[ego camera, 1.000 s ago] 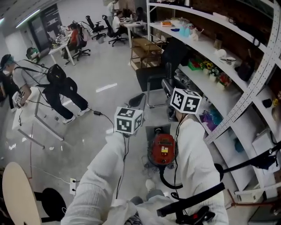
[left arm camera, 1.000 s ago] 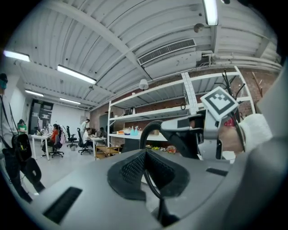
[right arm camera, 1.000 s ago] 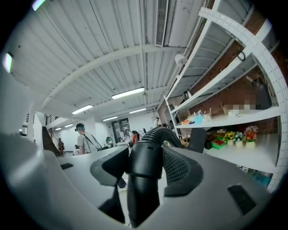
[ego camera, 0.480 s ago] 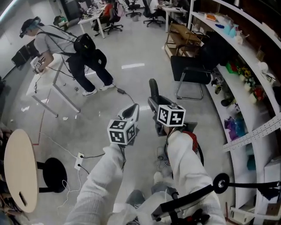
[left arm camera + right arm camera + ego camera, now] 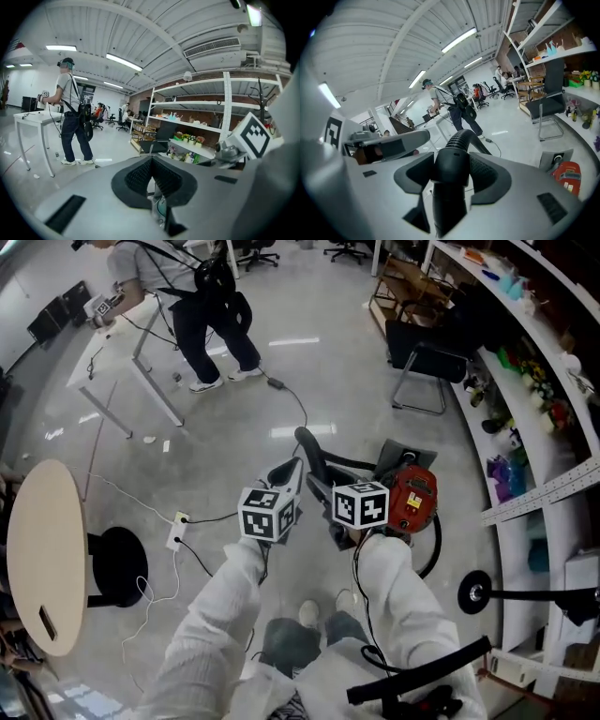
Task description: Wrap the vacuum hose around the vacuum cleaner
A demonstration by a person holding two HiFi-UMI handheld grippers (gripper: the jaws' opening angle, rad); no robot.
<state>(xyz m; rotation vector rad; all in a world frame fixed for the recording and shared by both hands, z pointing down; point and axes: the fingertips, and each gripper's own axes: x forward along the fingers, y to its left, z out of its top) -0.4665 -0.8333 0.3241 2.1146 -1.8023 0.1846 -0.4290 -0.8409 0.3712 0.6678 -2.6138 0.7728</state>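
Two grippers, one load. Your right gripper (image 5: 452, 163) is clamped on the black vacuum hose (image 5: 459, 138), on the smooth stiff end piece just short of where the ribbing starts. Your left gripper (image 5: 151, 165) has its jaws pressed together with nothing between them, held just beside the right one. The red vacuum cleaner (image 5: 412, 499) sits on the floor (image 5: 281, 381) just to the right of your right gripper, with hose looping round its far side. The hose is probably light and springy: the ribbed part should bend easily but want to uncoil. Keep the stiff end in the right and take the ribbed length with the left to guide the loops. The canister may shift if tugged.
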